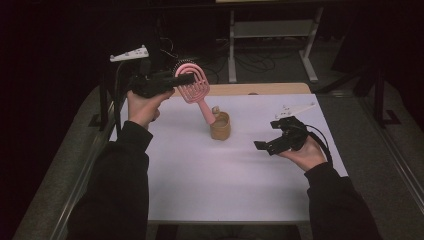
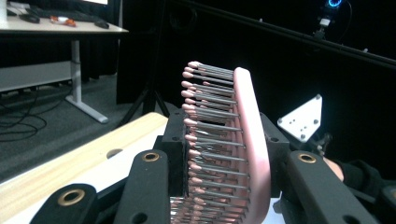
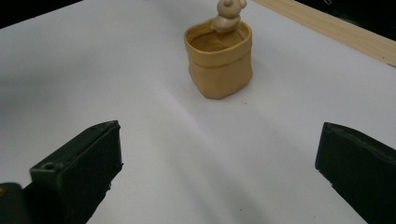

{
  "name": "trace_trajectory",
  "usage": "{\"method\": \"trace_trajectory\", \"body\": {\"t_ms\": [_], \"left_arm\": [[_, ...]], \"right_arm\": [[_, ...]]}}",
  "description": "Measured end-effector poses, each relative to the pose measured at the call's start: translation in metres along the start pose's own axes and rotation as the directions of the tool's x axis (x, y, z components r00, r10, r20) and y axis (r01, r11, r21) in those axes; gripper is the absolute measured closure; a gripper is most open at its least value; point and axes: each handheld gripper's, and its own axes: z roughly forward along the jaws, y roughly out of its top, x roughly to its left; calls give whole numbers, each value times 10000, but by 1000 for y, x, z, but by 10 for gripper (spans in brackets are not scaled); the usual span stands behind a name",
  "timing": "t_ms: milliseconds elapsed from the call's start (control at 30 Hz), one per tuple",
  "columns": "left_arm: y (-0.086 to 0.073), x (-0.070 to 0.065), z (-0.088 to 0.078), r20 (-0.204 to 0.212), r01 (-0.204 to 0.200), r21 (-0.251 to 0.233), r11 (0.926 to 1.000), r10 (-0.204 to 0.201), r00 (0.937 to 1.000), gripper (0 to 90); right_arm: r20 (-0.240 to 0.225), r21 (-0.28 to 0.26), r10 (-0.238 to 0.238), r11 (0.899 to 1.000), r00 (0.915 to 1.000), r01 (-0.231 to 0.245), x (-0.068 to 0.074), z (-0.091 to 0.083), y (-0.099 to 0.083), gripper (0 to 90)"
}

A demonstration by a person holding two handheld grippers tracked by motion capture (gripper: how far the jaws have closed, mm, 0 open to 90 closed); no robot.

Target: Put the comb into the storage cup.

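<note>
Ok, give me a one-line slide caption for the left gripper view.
Left gripper clamps a pink hairbrush at its head, bristles facing left, above the white table.

brush: smooth pink plastic, slight sheen, grey pins with pink tips | pot: tan, matt, soft-looking rolled rim | table: matt white top, pale wood far edge | jaws: matt black plastic

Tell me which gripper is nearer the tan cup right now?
Right. The right gripper hovers open just right of the tan cup, jaws facing it. The left gripper is up and behind it, clamped on the pink hairbrush.
</note>
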Motion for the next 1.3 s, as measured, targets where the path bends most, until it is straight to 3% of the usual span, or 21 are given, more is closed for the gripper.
{"method": "trace_trajectory", "body": {"t_ms": [267, 500, 767, 1300], "left_arm": [[13, 3, 5, -77, -104, -251, 9996, 102, 9999, 643], [14, 10, 13, -127, -18, -423, 9991, 13, 9999, 643], [9, 16, 28, -280, -141, -248, 9996, 134, 9995, 642], [-1, 17, 52, -123, -214, 81, 9997, 215, 9997, 642]], "right_arm": [[-4, -134, 278, 9995, 9996, -278, -6, -8, -17, 1], [52, -323, 477, 9983, 9988, -475, -10, -17, -33, 0], [226, -660, 723, 9953, 9971, -707, -16, -26, -51, 0], [465, -840, 979, 9920, 9941, -938, -23, -39, -82, 0]]}}
